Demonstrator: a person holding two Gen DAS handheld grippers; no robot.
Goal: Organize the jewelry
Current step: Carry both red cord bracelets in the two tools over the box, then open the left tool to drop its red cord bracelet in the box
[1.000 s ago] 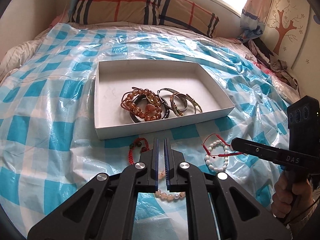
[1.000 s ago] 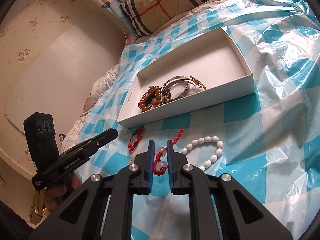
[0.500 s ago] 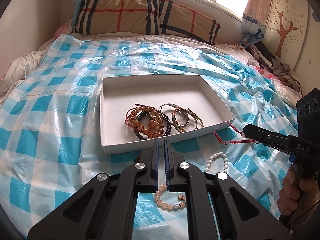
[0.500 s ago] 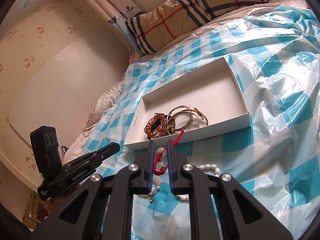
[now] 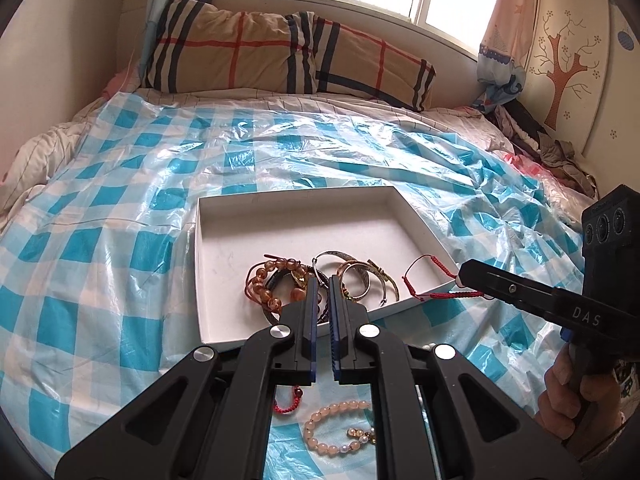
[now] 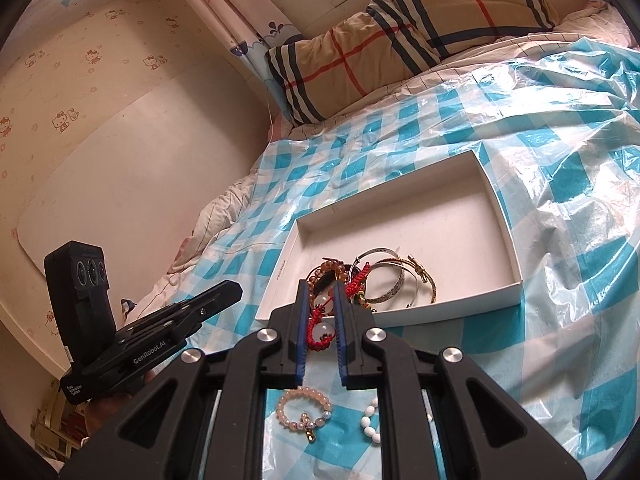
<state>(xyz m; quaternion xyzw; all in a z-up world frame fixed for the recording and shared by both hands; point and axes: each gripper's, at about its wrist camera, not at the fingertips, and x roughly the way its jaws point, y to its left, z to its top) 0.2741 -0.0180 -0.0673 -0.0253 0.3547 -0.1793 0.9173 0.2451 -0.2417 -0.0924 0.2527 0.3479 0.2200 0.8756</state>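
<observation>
A shallow white box [image 5: 296,201] [image 6: 516,282] lies on the blue-checked plastic sheet. In its near part are amber bead bracelets [image 5: 262,286] and metal bangles [image 5: 360,276] [image 6: 394,280]. My right gripper [image 6: 322,286] [image 5: 460,278] is shut on a red cord bracelet [image 6: 320,330] [image 5: 416,280] with pale beads, held in the air over the box's near right corner. My left gripper [image 5: 323,282] [image 6: 236,290] is shut with nothing in it, above the box's near edge. A pink bead bracelet [image 5: 332,428] [image 6: 304,404], a red cord bracelet with a dark bead [image 5: 290,404] and a white bead bracelet [image 6: 370,416] lie on the sheet below.
A plaid pillow [image 5: 288,56] lies at the head of the bed under the window. Crumpled clothes [image 5: 552,152] are heaped at the far right. A wall [image 6: 100,140] runs along the left side of the bed. A hand [image 5: 568,396] holds the right gripper's handle.
Both grippers have risen and moved toward the box. The right one has lifted the red cord bracelet off the sheet to the box's near corner; the white bead bracelet stayed down.
</observation>
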